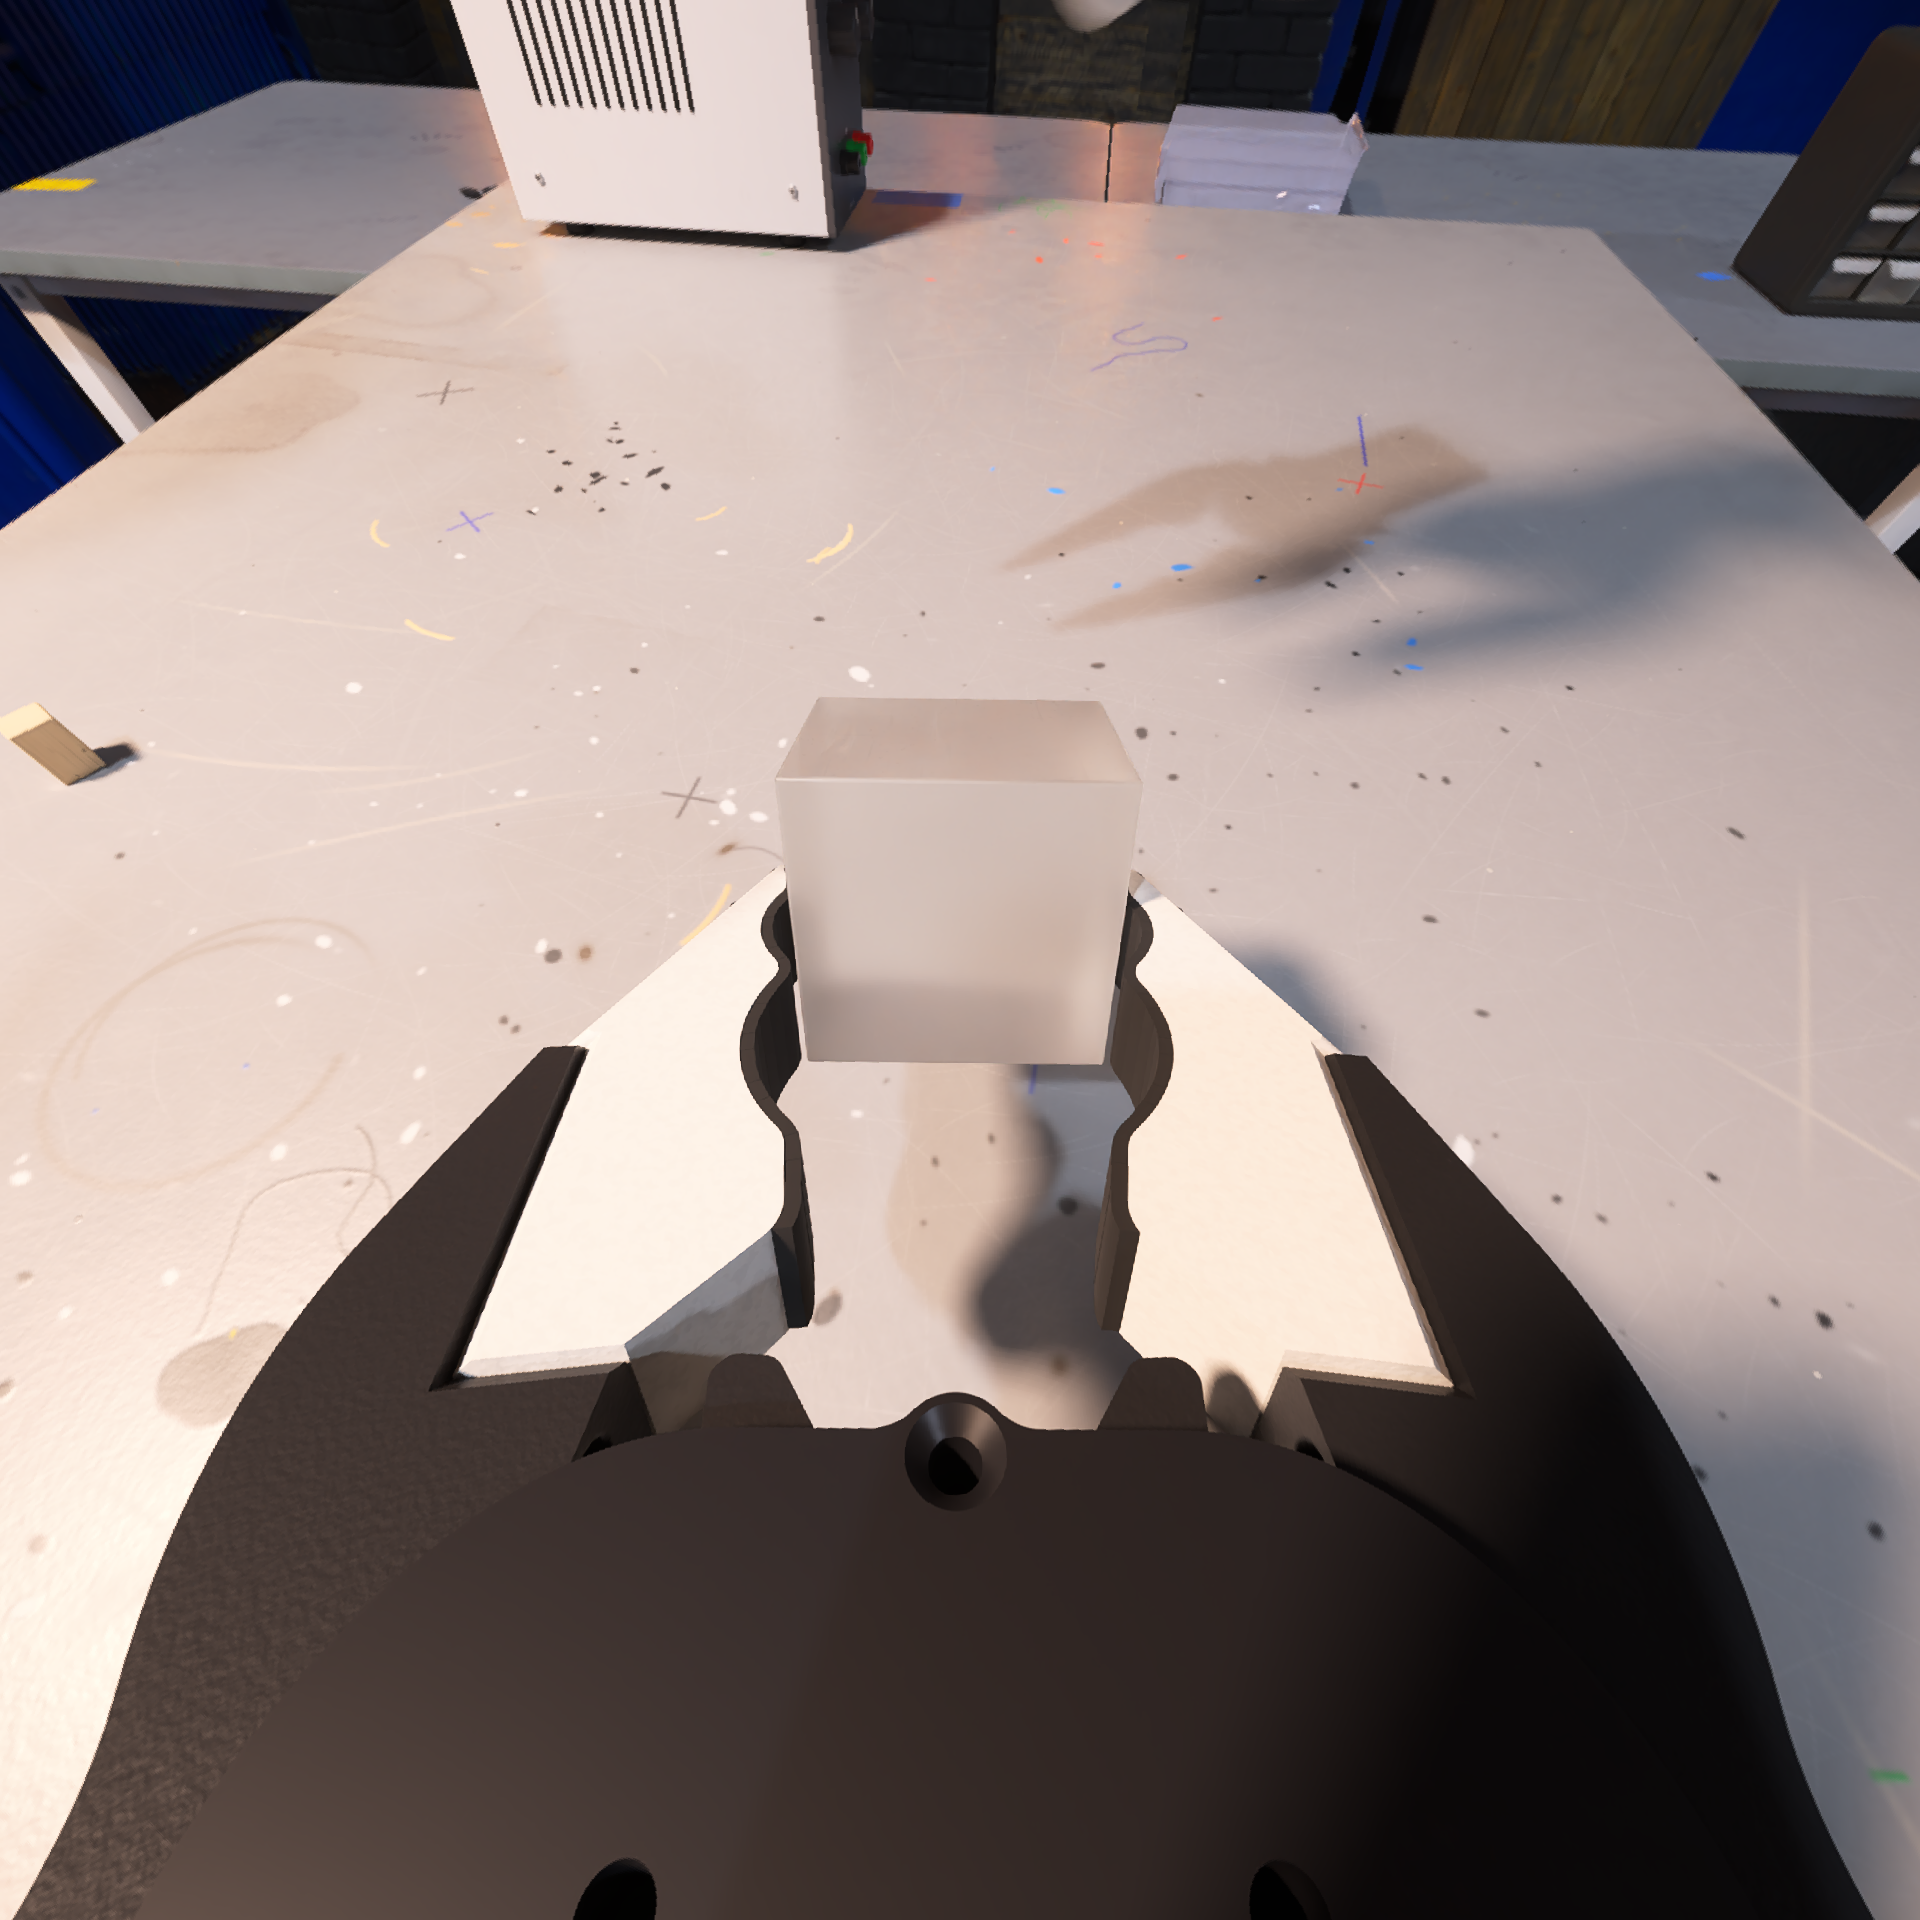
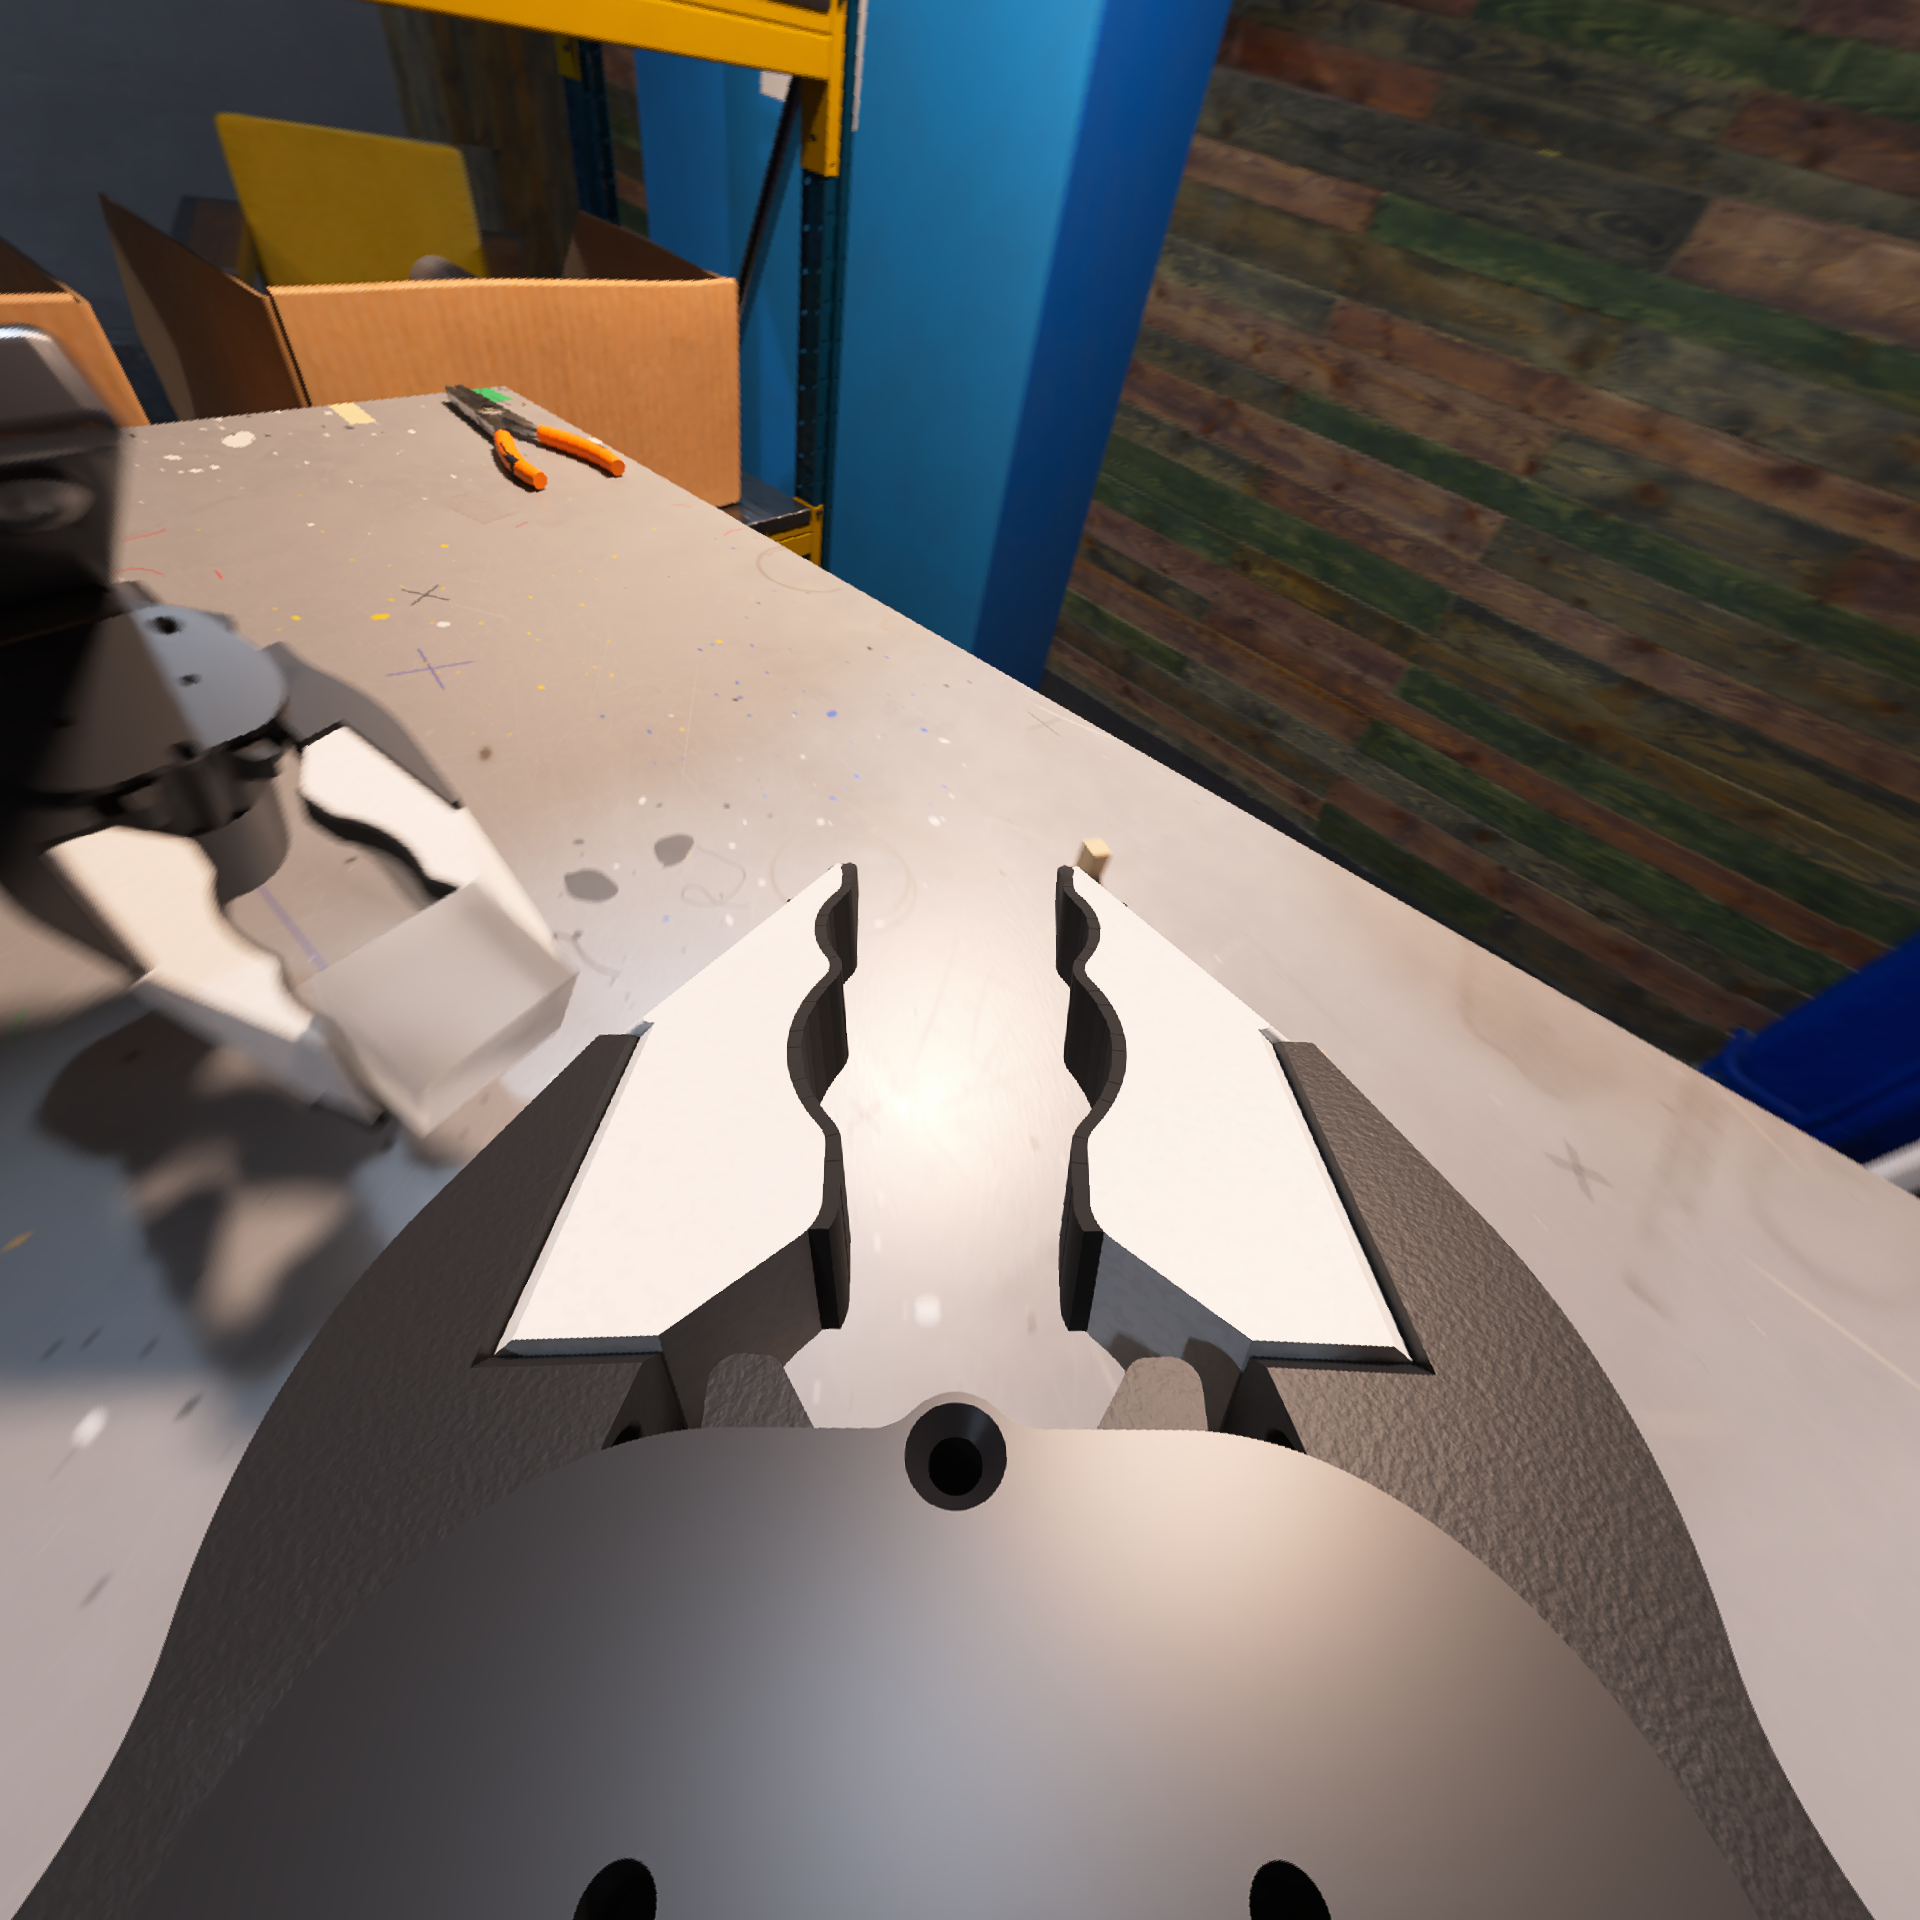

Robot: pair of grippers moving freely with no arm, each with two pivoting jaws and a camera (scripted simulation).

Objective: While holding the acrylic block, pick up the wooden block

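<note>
My left gripper (image 1: 956, 914) is shut on a frosted clear acrylic block (image 1: 956, 883) and holds it above the table. The same gripper with the acrylic block (image 2: 436, 997) shows at the left of the right wrist view. A small pale wooden block (image 1: 54, 740) lies on the table at the far left edge of the left wrist view. In the right wrist view the wooden block (image 2: 1093, 858) sits just beyond my right finger's tip, near the table's far edge. My right gripper (image 2: 956, 883) is open and empty above the table.
The paint-speckled grey table (image 1: 935, 436) carries a white vented machine box (image 1: 665, 104) at the back and a stack of pale sheets (image 1: 1257, 156). Orange-handled pliers (image 2: 540, 442) lie near cardboard boxes (image 2: 499, 353). The table edge (image 2: 1351, 862) drops off to a plank floor on the right.
</note>
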